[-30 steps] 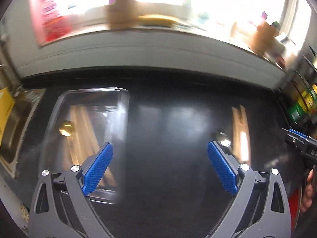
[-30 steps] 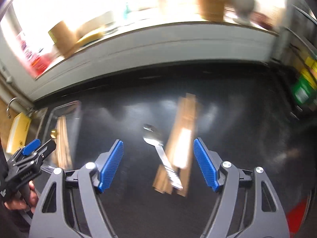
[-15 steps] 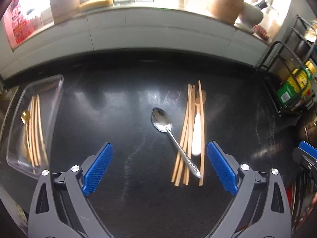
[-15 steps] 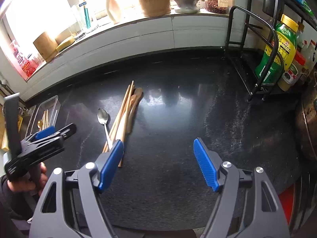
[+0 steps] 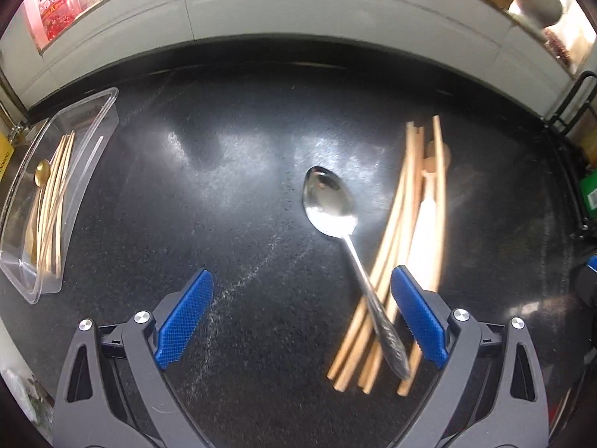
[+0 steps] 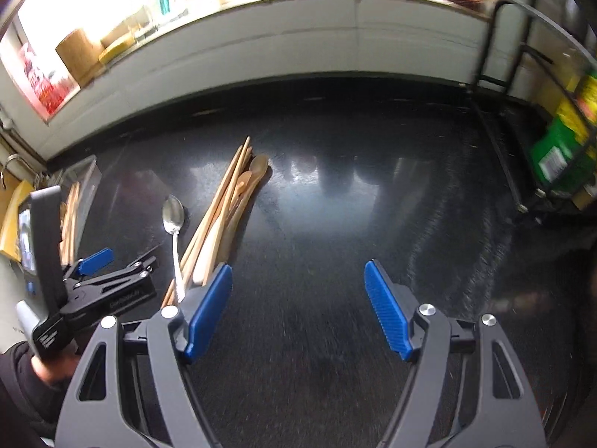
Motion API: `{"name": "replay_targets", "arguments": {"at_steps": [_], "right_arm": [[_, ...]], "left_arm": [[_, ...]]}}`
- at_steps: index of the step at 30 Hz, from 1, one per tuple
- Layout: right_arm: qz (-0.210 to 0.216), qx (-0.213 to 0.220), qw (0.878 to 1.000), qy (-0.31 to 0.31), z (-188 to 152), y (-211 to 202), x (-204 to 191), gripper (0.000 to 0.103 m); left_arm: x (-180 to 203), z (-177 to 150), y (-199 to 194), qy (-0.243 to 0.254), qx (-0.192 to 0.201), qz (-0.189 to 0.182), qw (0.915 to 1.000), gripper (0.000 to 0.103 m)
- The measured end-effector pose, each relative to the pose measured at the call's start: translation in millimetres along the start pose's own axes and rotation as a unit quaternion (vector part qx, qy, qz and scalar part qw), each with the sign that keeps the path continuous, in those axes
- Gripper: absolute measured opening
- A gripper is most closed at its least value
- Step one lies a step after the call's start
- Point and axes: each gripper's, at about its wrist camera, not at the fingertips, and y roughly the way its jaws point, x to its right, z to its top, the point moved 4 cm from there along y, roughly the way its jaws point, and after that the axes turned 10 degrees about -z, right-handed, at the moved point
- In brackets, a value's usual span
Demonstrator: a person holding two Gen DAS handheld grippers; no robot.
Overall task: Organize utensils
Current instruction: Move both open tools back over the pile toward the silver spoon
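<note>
Left wrist view: left hand-held gripper [image 5: 300, 317] open, jaws wide apart, nothing between the pads, angled down over the black bench [image 5: 231, 194]. Metal spoon [image 5: 330, 201] lies bowl-up toward the bench's back edge, its handle running back over the near ends of the wooden chopsticks [image 5: 395, 231]. Chopstick bundle lies lengthwise, tips toward the back edge, with a wooden spoon [image 5: 433, 171] among them; some blur here. The gripper's right pad sits just over the near end of the bundle; contact cannot be told. Clear plastic tray [image 5: 100, 119] stands at the bench's left edge, holding more chopsticks [image 5: 56, 194] and a gold spoon [image 5: 42, 173]. Wide bare bench between tray and metal spoon. White tiled wall [image 5: 298, 3] runs along the back edge.

Right wrist view: right hand-held gripper [image 6: 298, 306] open, jaws wide, empty, over bare bench in the middle-right. Utensil pile sits left of it, the left pad overlapping the pile's near end in view. Left gripper appears at the far left, held by a hand [image 6: 52, 369] in a dark sleeve. Black wire rack [image 6: 522, 86] with a green package [image 6: 559, 149] stands at the bench's right edge. Open bench between pile and rack.
</note>
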Motion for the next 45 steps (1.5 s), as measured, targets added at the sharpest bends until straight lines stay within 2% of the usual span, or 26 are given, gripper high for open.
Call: {"name": "replay_targets", "arguments": {"at_steps": [5, 12, 15, 21, 22, 27, 35, 39, 45], "right_arm": [[0.007, -0.016, 1.0, -0.026, 23.4, 41.0, -19.1, 0.071], [0.013, -0.033, 0.998, -0.047, 46.4, 73.4, -27.3, 0.071], [0.017, -0.039, 0.998, -0.053, 49.8, 84.3, -32.4, 0.071], [0.032, -0.048, 0.997, -0.044, 53.1, 97.5, -38.7, 0.071], [0.033, -0.05, 0.997, -0.05, 53.5, 100.0, -42.6, 0.071], [0.029, -0.049, 0.997, -0.061, 52.6, 108.6, -53.9, 0.071], [0.006, -0.048, 0.997, -0.059, 41.8, 98.0, -41.3, 0.071], [0.024, -0.068, 0.997, -0.031, 41.9, 99.7, -41.6, 0.071], [0.006, -0.076, 0.996, -0.038, 43.2, 104.9, -55.3, 0.071]], "left_arm": [[-5.0, 10.8, 16.5, -0.005, -0.008, 0.003, 1.0, 0.093], [-2.3, 12.8, 37.8, -0.017, -0.033, 0.001, 0.9993, 0.093], [-6.2, 10.2, 38.7, -0.034, -0.027, -0.001, 0.9991, 0.093], [-8.6, 1.6, 36.0, -0.037, -0.004, 0.011, 0.9992, 0.092], [-10.1, -0.7, 37.5, -0.029, -0.008, 0.031, 0.9991, 0.092], [-13.8, -7.4, 30.9, -0.023, -0.004, 0.029, 0.9993, 0.092], [-17.4, -6.5, 31.1, 0.027, 0.005, 0.01, 0.9996, 0.092], [-9.0, -7.8, 25.3, 0.082, 0.009, -0.014, 0.9965, 0.081], [-8.6, -10.0, 22.6, 0.101, 0.018, -0.022, 0.9945, 0.082]]}}
